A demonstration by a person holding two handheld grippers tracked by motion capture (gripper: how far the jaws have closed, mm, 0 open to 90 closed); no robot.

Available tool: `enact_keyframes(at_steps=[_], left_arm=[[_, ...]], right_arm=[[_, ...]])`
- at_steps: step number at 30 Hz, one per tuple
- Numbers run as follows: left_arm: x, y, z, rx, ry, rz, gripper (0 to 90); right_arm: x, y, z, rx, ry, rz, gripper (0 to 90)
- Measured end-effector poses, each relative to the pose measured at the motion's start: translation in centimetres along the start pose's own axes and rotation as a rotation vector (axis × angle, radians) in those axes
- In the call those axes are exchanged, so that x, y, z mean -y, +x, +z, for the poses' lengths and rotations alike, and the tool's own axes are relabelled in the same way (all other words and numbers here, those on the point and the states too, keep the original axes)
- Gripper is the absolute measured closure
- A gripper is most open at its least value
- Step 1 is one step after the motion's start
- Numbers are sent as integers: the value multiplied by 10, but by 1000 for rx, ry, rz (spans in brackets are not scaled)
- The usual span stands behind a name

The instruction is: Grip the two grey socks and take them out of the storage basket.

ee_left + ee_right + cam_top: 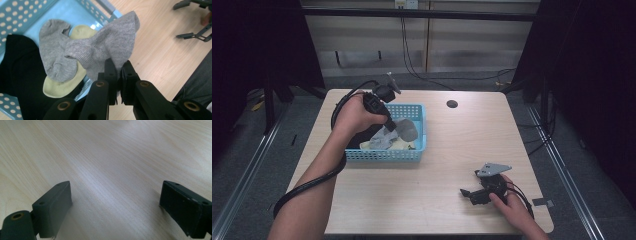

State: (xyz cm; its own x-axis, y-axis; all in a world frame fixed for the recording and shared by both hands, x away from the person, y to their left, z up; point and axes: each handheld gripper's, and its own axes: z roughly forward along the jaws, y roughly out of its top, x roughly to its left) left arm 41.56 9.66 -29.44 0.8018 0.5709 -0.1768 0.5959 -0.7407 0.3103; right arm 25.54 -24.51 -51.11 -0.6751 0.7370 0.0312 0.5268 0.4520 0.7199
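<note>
- Left gripper [119, 68] pinched tight on a grey sock [110, 42], cloth bunched between the two pads, rest of sock fanning out above the jaws.
- Held grey sock hangs over the near right corner of the blue basket [27, 12]; its upper tip reaches past the rim over the table [160, 50].
- High view: left gripper [391, 126] over the basket [384, 155], hand [354, 116] wrapped round it, sock [404, 129] dangling at the basket's right end.
- Inside basket: second grey sock [53, 47] flat, lying on a pale yellow-green sock [62, 86]; black cloth [17, 72] beside them, toward the left of the left gripper view.
- Basket sits on the left half of the table [437, 145], long side toward the person.
- Right gripper [473, 193] low on the table at the near right, well apart from the basket, held by the right hand [512, 205].
- Right gripper [115, 207] jaws spread wide, bare wood between them, nothing gripped.
- Small dark hole [452, 104] in the tabletop at the far side.
</note>
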Motion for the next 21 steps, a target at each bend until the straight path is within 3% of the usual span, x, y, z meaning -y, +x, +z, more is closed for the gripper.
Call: enact_keyframes(at_steps=[11,21], left_arm=[[-4,-27,-15,11,-20,72,854],[-7,-52,0,45,3,157,852]], right_arm=[[0,0,0,1,1,-1,101],[0,0,0,1,1,-1,101]])
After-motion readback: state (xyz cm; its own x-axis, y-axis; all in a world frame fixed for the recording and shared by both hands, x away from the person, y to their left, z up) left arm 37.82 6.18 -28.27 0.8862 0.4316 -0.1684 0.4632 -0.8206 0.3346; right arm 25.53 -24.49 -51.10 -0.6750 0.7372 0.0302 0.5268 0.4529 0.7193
